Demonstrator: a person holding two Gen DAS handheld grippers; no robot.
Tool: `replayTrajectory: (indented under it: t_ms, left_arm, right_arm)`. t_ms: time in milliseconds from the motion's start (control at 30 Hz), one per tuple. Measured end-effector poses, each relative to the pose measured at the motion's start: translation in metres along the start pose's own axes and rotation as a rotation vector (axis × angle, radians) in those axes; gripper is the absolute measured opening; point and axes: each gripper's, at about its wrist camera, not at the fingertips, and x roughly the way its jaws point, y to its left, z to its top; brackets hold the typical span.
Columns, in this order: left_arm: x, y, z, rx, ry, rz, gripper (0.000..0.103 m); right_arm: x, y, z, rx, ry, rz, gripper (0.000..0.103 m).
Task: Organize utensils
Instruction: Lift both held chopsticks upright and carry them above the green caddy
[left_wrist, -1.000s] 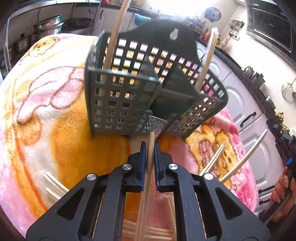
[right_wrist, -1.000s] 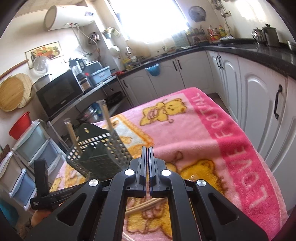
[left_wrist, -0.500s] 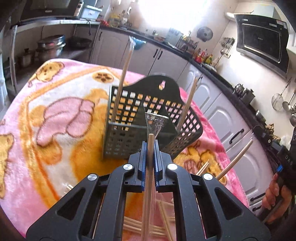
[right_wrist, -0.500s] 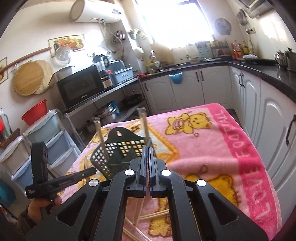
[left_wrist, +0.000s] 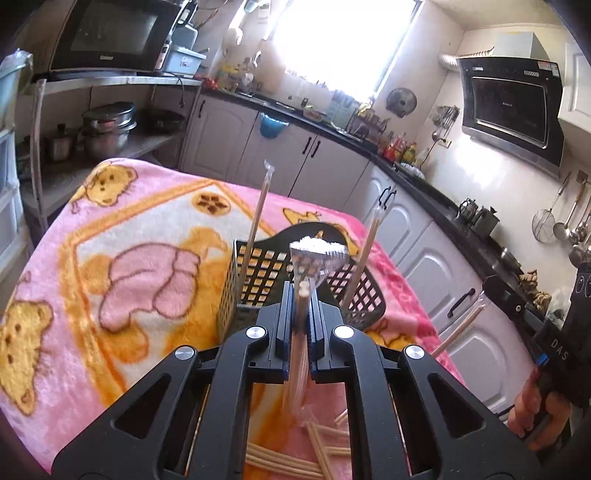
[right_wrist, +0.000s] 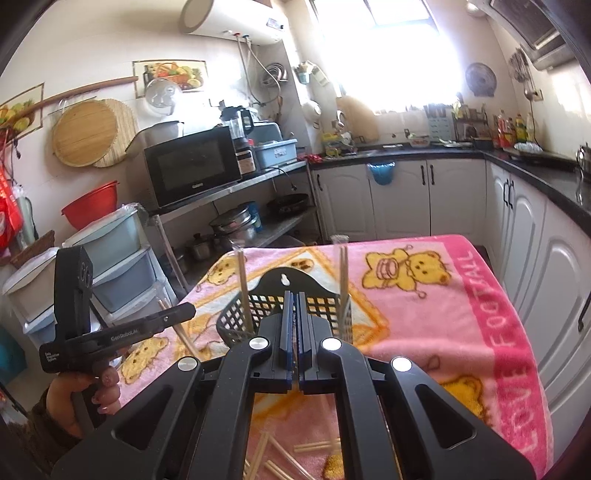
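A dark grey slotted utensil basket (left_wrist: 258, 273) stands on the pink bear blanket (left_wrist: 140, 266), with two wrapped chopstick pairs (left_wrist: 256, 218) upright in it. My left gripper (left_wrist: 302, 295) is shut on a plastic-wrapped pair of chopsticks (left_wrist: 300, 343), held upright above and in front of the basket. In the right wrist view the basket (right_wrist: 251, 310) lies just beyond my right gripper (right_wrist: 294, 325), which is shut on a thin wrapped chopstick pair; that pair shows in the left wrist view (left_wrist: 461, 325) at the right. Loose chopsticks (left_wrist: 295, 454) lie on the blanket below the left gripper.
The blanket-covered table is ringed by white kitchen cabinets (right_wrist: 402, 199) and a black counter (right_wrist: 546, 181). A metal shelf with a microwave (right_wrist: 192, 166) and pots stands at the left. More loose chopsticks (right_wrist: 295, 454) lie near the front edge.
Both grippers have risen and pulled back from the basket, so it looks smaller and lower. The left still holds its wrapped chopsticks, the right its thin pair.
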Motion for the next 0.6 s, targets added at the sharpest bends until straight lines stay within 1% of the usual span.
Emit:
replayTrajectory:
  t_ms: [367, 600]
  left_arm:
    - [-0.014, -0.012, 0.021, 0.027, -0.059, -0.035, 0.003]
    - [-0.024, -0.022, 0.041, 0.051, -0.110, -0.053, 0.003]
  right_arm:
    - [-0.005, 0.016, 0.015, -0.038, -0.042, 0.022, 0.002]
    - [-0.007, 0.025, 0.029, -0.056, -0.080, 0.037, 0.002]
